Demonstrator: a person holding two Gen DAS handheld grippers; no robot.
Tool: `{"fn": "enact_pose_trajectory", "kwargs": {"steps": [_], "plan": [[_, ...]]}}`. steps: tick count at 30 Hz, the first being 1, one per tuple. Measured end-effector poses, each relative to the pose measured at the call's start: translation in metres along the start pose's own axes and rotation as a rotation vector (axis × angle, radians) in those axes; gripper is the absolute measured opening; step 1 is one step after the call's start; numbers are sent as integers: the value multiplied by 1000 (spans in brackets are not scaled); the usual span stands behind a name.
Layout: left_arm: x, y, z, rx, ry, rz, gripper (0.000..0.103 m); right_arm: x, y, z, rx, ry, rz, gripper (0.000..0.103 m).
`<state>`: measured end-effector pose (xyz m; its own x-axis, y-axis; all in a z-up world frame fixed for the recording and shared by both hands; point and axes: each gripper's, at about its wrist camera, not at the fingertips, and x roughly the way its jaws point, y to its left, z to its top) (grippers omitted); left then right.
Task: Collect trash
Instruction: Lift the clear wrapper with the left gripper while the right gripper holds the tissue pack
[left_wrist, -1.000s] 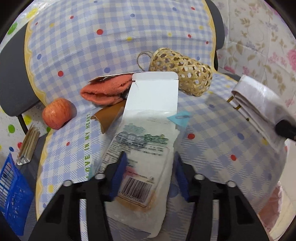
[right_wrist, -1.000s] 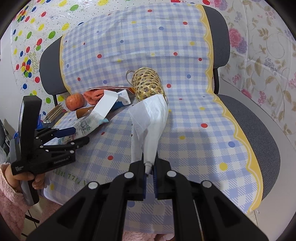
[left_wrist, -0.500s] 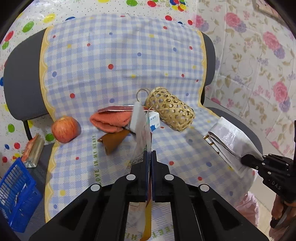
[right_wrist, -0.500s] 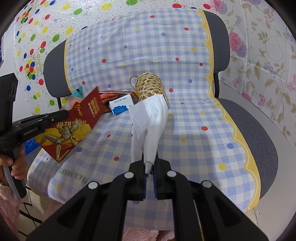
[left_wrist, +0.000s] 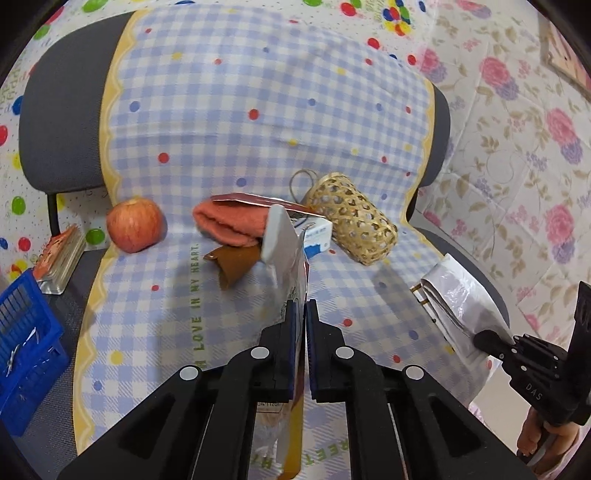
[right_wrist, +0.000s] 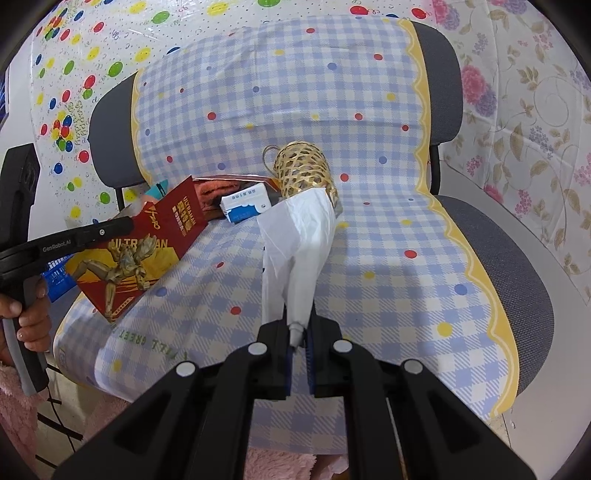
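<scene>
Checked cloth (right_wrist: 388, 229) over chair, left tool (left_wrist: 300, 314) clamping red wrapper (right_wrist: 136, 251), right tool (right_wrist: 298, 332) pinching white bag (right_wrist: 303, 243)

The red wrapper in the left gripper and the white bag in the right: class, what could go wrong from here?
1. The left gripper pinches the red wrapper near one edge; it may slip out.
2. The white bag, held by the right gripper, hangs collapsed, so dropping the wrapper in could miss.
</scene>
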<state>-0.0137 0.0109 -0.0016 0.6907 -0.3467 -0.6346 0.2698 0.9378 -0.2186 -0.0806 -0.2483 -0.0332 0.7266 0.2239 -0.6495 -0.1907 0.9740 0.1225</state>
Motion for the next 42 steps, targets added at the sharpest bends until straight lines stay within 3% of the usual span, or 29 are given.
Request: {"fn": "enact_pose_trajectory", "kwargs": {"steps": [16,25,31,34,35,38,42], "plan": [[-11,23,1,-69,-12,-30,7,8,17,1,-37,20,12,7],[-18,29,-4,-87,-2,-49,27,9,18,0,-39,26,11,7],[-25,39,0,-119,-22,-35,27,8,20,0,-42,27,11,7],[-22,44,0,-120,-4,-14,24,8,20,0,-43,26,12,7],[-21,44,0,-117,-2,-8,14,8,21,0,-44,26,13,7],[-25,49,3,-128,-20,-2,4,7,22,0,-47,24,14,7],[-33,43,17,-84,-71,38,1,3,20,3,-38,-2,5,7]]}}
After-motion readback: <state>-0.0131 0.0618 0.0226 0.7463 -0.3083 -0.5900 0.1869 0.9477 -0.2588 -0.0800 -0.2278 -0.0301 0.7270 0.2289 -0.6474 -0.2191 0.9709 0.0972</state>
